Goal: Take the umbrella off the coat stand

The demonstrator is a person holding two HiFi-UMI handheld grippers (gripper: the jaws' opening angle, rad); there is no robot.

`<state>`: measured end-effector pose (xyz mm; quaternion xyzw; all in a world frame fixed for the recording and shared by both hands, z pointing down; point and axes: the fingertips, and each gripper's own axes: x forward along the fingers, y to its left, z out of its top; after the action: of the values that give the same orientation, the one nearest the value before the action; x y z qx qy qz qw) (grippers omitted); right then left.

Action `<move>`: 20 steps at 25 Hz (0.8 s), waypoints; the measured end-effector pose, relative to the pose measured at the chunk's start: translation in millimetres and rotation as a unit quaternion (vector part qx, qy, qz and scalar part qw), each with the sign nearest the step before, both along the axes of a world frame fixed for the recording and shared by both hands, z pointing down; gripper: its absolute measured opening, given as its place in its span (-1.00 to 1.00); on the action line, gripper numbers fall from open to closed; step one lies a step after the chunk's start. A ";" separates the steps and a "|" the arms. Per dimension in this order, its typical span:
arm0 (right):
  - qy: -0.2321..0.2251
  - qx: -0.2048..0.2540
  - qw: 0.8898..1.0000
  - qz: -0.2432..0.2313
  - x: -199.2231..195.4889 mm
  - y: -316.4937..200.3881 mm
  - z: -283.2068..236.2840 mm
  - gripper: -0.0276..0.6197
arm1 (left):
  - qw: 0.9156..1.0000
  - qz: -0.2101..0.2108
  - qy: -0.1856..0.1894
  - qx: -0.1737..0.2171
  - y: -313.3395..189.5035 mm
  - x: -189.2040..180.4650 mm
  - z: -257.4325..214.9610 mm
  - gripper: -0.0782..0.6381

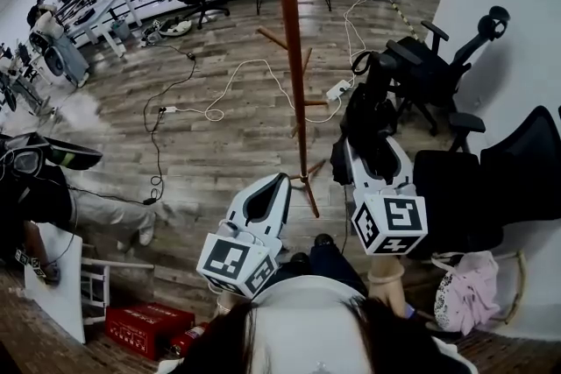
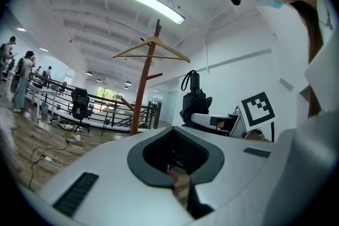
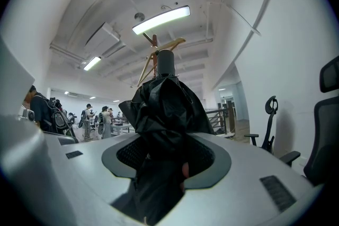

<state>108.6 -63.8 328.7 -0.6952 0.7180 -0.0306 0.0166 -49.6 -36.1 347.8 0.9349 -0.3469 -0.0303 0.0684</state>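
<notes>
A folded black umbrella stands upright between the jaws of my right gripper, which is shut on its lower part. The umbrella hangs free, to the right of the brown wooden coat stand and apart from it. In the right gripper view the umbrella fills the middle and hides most of the stand behind it. My left gripper is lower and to the left, near the stand's foot, jaws together and empty. From the left gripper view I see the stand, a hanger on its top, and the umbrella.
Black office chairs crowd the right side by the white wall. White and black cables and a power strip lie on the wood floor behind the stand. A red box sits at lower left. People work at desks far left.
</notes>
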 end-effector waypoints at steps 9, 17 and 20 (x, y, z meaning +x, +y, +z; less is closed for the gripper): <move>0.005 0.001 1.000 0.001 0.4 4.6 0.0 -0.21 | 1.000 0.001 0.003 0.003 3.0 0.9 -1.3 -0.76; 0.003 0.007 1.000 0.005 5.4 7.6 -4.1 -0.21 | 1.000 0.001 0.005 0.006 4.5 3.9 -3.9 -0.76; 0.004 0.007 1.000 0.004 5.6 6.9 -4.6 -0.21 | 1.000 0.004 0.004 0.006 3.3 5.1 -3.4 -0.76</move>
<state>114.2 -56.9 324.1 -0.6981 0.7154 -0.0222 0.0188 -44.5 -32.7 344.5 0.9365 -0.3428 -0.0360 0.0647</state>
